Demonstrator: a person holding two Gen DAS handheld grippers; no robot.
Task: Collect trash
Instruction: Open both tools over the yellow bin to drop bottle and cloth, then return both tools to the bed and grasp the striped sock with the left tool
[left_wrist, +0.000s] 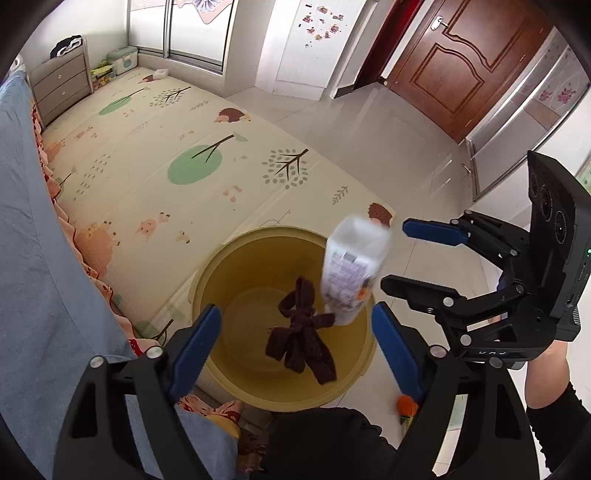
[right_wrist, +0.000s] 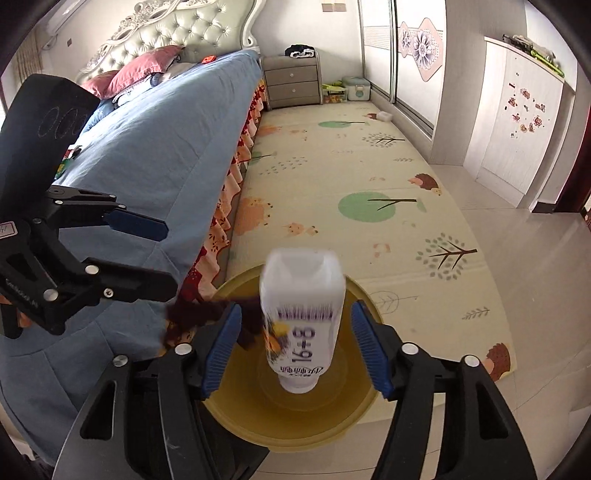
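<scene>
Both my jaws are standing released. The white bottle (right_wrist: 303, 321) is falling between my right jaws, the brown cloth (left_wrist: 303, 332) below my left jaws, over the yellow bin (left_wrist: 207, 280). The bottle could strike the rim and bounce out.

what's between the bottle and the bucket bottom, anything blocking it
Nothing visible blocks it. The bottle is clear of the right gripper pads, above the open yellow bucket. The dark cloth, free of the left gripper, is beside it over the same opening. No lid, and the bucket floor looks bare.
</scene>
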